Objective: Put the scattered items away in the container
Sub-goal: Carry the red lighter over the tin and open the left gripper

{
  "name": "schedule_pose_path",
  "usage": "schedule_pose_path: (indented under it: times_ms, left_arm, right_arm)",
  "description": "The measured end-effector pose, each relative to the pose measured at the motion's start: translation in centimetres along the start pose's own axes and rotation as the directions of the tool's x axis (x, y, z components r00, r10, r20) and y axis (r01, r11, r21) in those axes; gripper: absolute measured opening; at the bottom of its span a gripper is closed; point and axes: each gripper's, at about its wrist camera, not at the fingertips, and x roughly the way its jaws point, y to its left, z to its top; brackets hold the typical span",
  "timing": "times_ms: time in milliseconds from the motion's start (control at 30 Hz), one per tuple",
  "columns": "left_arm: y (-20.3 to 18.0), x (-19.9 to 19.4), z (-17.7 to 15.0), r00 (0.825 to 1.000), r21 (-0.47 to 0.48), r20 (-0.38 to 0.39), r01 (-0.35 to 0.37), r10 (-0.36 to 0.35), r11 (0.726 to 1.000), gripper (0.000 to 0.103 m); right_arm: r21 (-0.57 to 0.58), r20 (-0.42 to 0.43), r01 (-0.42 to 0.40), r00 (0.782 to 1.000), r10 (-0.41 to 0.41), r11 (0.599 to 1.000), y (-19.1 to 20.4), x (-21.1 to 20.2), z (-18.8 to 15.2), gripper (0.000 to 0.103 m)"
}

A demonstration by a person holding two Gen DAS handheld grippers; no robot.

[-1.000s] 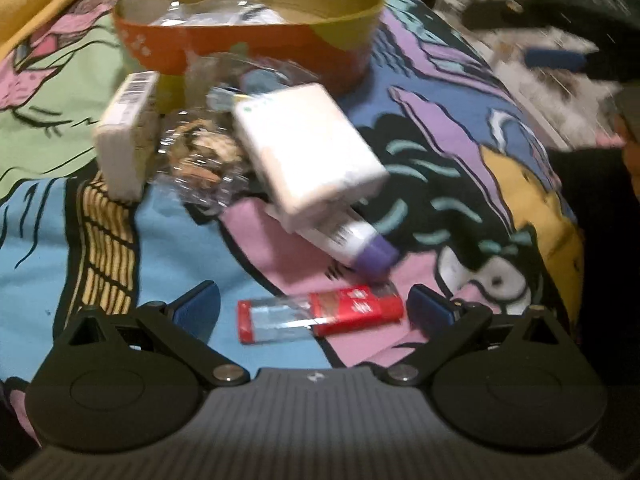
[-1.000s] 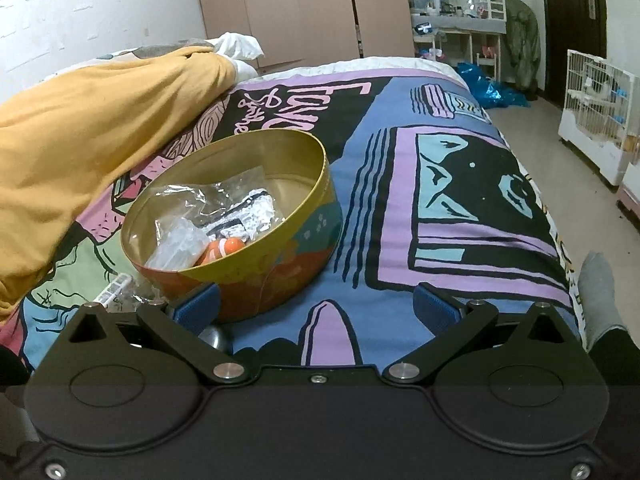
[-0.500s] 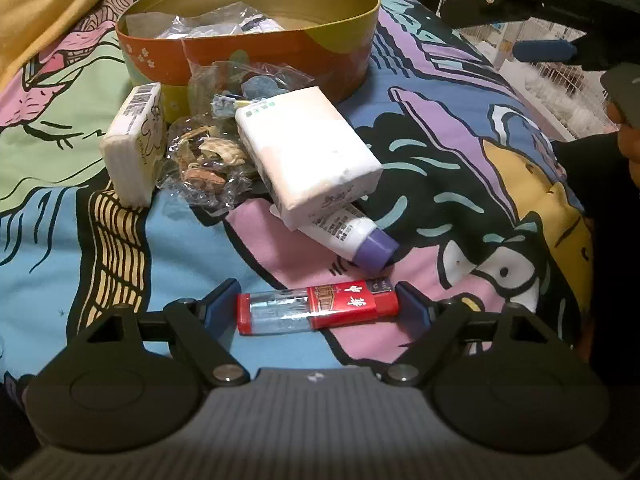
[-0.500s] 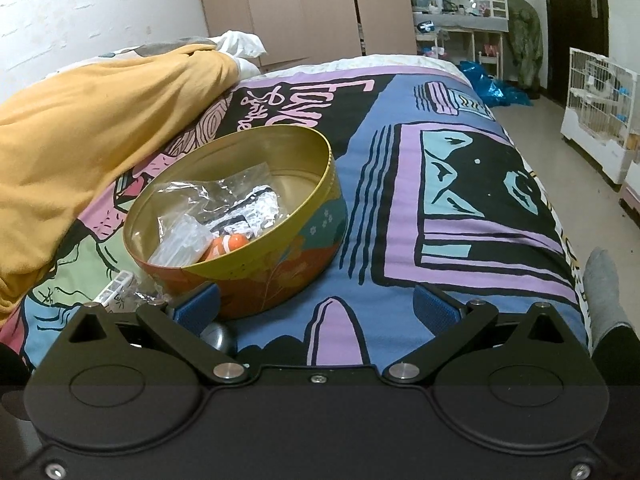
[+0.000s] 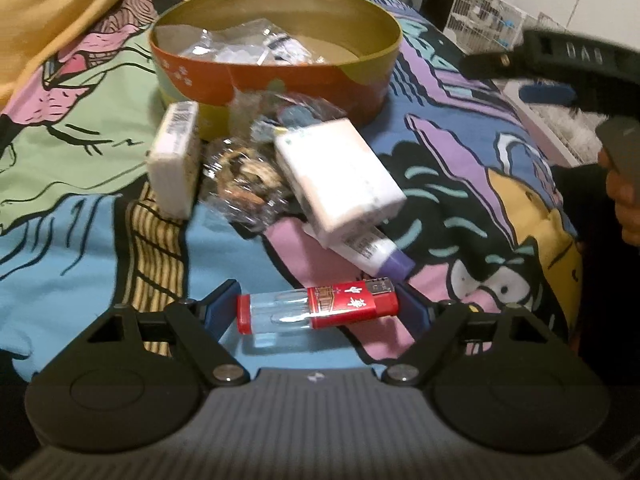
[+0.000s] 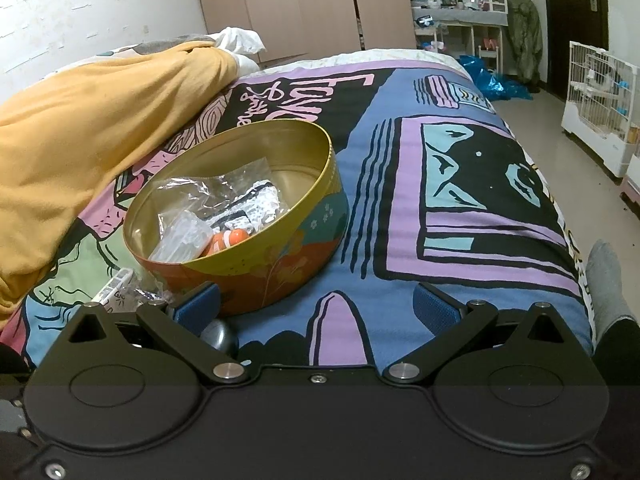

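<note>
Two cameras look over a bed spread with a printed cartoon blanket [image 6: 460,184] in blue, purple, black and pink, its soft cloth lying mostly flat, with a mustard-yellow fleece blanket [image 6: 92,128] heaped along the wall side. Beyond the bed stand pale wooden wardrobe doors [image 6: 320,4], a cluttered desk, a dark door and a white wire pet cage [image 6: 600,92] on a tiled floor. A round metal tin [image 6: 256,268], gold inside and painted orange, green and yellow outside, sits on the blanket holding crinkled clear plastic bags [image 6: 224,196] and a small orange-and-white striped toy [image 6: 226,239]. Just in front of the tin, in the left wrist view, lie a white rectangular tissue pack with a barcode [image 5: 174,160] standing on edge, a clear bag of brownish bits [image 5: 244,178], a larger white soft pack [image 5: 340,176] tilted over a white tube with a purple cap [image 5: 372,250]. The left gripper [image 5: 318,308] has its blue-padded fingers pressed against both ends of a red-and-clear plastic lighter [image 5: 316,306] (lying crosswise, apparently just off the cloth). The right gripper [image 6: 318,308] hangs beside the tin with its jaws spread wide and nothing between them.
</note>
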Motion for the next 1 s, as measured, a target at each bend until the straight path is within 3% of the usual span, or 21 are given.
schedule_pose_path:
  times_ms: [567, 1000]
  left_arm:
    - [3.5, -2.5, 2.6, 0.994, -0.064, 0.075, -0.08, 0.084, 0.995, 0.083]
    - [4.7, -4.8, 7.6, 0.974, 0.004, 0.173, -0.152, 0.148, 0.988, 0.083]
  right_arm:
    - [0.0, -0.034, -0.001, 0.999, 0.001, 1.0, 0.1, 0.7, -0.2, 0.103]
    - [-0.005, -0.139, 0.041, 0.989, -0.041, 0.999, 0.1, 2.2, -0.3, 0.103]
